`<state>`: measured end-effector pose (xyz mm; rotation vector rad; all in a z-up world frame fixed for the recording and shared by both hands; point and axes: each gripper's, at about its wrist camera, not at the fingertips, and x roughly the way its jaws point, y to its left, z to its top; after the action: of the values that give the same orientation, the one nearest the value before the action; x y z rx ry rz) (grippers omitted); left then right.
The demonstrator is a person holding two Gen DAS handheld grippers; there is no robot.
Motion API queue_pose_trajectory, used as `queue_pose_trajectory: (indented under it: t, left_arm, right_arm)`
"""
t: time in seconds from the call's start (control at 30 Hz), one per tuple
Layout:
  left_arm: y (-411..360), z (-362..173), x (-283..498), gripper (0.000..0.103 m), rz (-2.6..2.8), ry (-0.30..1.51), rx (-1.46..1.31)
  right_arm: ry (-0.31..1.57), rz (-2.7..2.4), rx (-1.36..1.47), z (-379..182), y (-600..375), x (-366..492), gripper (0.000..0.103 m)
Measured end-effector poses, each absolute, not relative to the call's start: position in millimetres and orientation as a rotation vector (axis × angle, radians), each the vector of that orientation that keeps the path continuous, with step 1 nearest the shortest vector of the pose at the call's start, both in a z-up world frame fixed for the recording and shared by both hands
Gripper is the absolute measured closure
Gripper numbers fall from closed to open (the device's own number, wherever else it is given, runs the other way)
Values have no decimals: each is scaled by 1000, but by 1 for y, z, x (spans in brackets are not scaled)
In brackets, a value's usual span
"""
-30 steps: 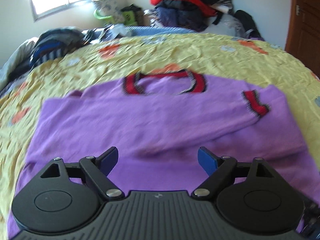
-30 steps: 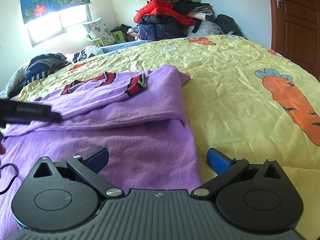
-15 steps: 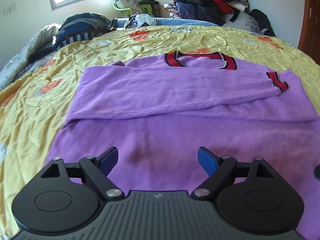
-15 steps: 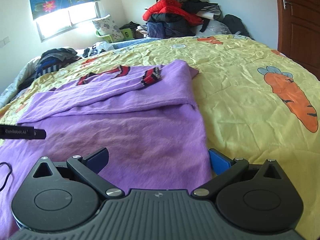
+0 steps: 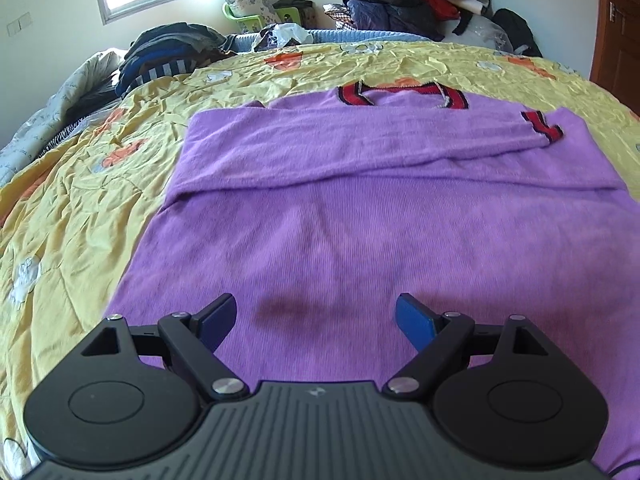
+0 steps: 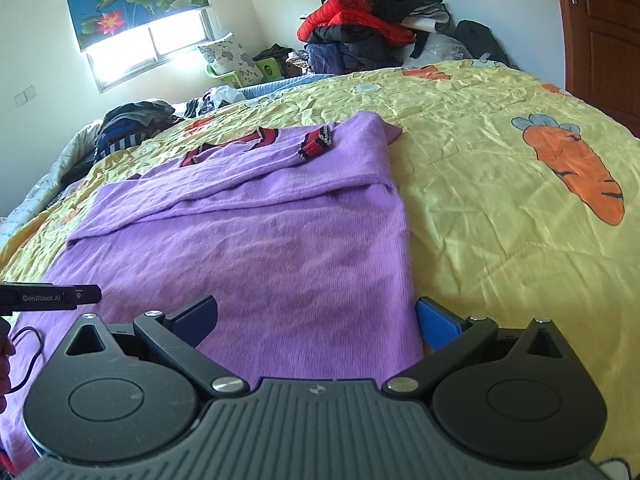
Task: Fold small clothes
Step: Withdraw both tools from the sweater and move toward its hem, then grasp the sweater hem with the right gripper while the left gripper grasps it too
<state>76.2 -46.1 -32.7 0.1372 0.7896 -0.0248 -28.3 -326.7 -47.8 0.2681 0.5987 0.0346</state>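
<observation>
A purple sweater (image 5: 360,216) with red and black trim lies flat on the yellow bedspread (image 5: 80,208), its sleeves folded across the chest and one cuff (image 5: 544,126) near the right side. My left gripper (image 5: 316,316) hovers open over the sweater's lower left part, nothing between its blue pads. In the right wrist view the same sweater (image 6: 260,240) fills the left half. My right gripper (image 6: 316,316) is open above the sweater's lower right edge, holding nothing. The body of the left gripper (image 6: 48,298) shows at that view's left edge.
The yellow bedspread with carrot prints (image 6: 572,168) spreads out to the right. Piled clothes (image 6: 368,28) sit at the far corner and a dark heap (image 5: 168,52) at the far left. A wooden door (image 6: 600,32) stands on the right. A cable (image 6: 28,356) trails at the left.
Both grippers have drawn back toward the sweater's lower edge, the left one also shifting left, so the collar and folded sleeves look farther off. Both stayed open.
</observation>
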Motion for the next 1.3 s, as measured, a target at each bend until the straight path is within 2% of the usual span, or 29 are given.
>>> queue_pose_trajectory:
  t: [0.27,0.77,1.03,1.3]
  left_arm:
    - [-22,-29,51,16,-65,781,142]
    - [102,-20,-5,16,0,823,186]
    - [164,-19,-17,16,-333,932,-46]
    - [177,-31,-31,16,-483,997,-63]
  right_arm:
    - [603,78,314,-45,-337,-47,0]
    - [640,195,304,-46,-357,-80,0]
    - [662,286,457,-42,-414,-113,0]
    - [728,441,486,-53,-427,-140,0]
